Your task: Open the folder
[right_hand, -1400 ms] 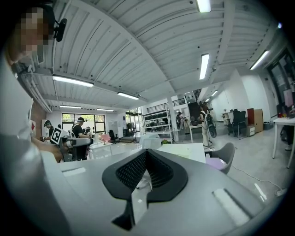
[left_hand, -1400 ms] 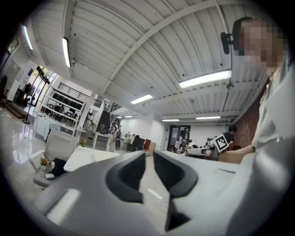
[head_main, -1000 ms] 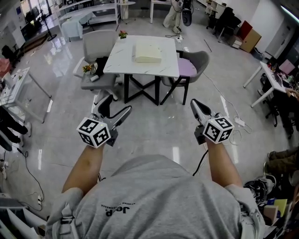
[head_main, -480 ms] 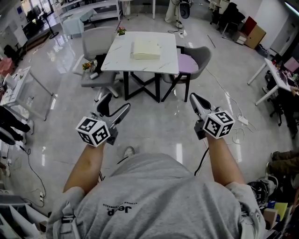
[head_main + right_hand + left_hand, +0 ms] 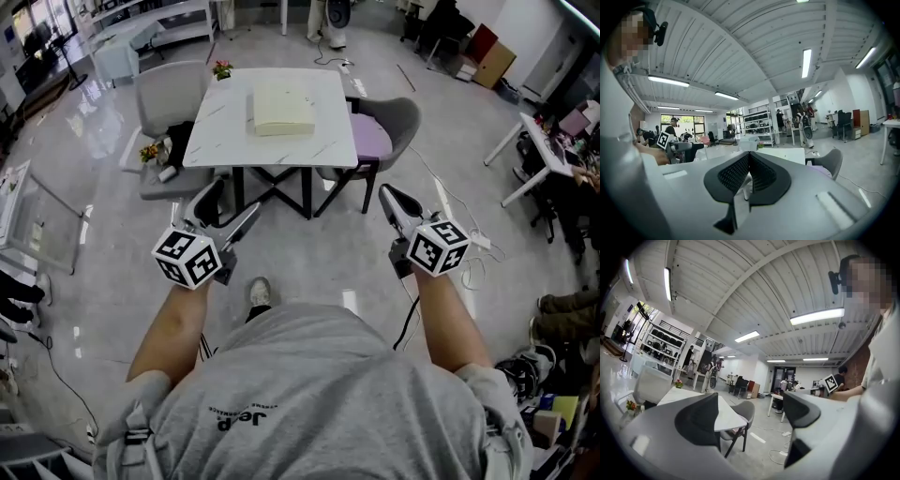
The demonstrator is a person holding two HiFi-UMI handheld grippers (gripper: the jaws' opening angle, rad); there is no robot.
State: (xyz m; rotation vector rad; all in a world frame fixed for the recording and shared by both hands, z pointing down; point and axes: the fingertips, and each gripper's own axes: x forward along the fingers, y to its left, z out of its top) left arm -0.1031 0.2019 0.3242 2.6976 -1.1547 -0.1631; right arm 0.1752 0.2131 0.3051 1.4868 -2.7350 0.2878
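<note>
"Where's the folder?"

"The cream folder (image 5: pixel 281 111) lies flat on the white table (image 5: pixel 220 131), upper middle of the head view. It's well apart from both tools."

"And the grippers?"

"The left gripper (image 5: pixel 228 208), lower left of centre, has its jaws spread wide with nothing between them. The right gripper (image 5: pixel 390 199), right of centre, has its jaws pressed together on nothing. Both hang in the air over the floor (image 5: pixel 319 253), short of the table."

"Anything beside the table?"

"A grey chair (image 5: pixel 169 94) at its left edge, and a purple-seated chair (image 5: pixel 380 131) at its right."
</note>
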